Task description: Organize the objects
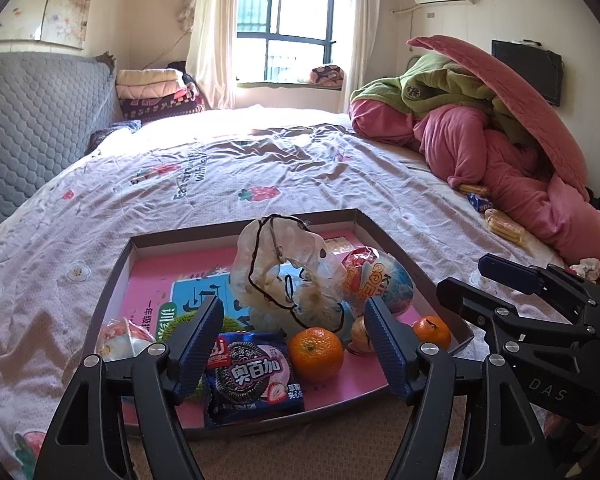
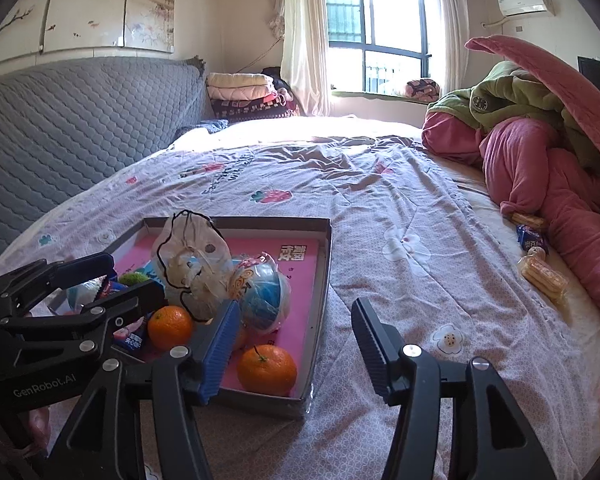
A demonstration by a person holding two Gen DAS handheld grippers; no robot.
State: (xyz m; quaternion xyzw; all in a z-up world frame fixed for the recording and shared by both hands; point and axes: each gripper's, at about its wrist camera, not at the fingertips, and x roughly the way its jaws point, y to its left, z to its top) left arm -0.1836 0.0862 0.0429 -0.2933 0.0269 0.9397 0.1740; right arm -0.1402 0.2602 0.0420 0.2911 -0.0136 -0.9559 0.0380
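While both grippers hover with jaws spread and empty, a shallow cardboard tray [image 1: 364, 220] with a pink floor sits near on the wrinkled bedsheet [image 1: 259, 160], holding two round oranges [image 1: 316, 354], a glossy cookie packet [image 1: 251, 378] and a crinkled plastic bag [image 1: 283, 268]; left gripper [image 1: 295, 340], right gripper [image 2: 295, 344].

We count two oranges [image 2: 266, 368] and one cookie packet [image 1: 253, 376] in the single tray [image 1: 360, 218]. We see one clear plastic bag [image 1: 283, 268] there too.
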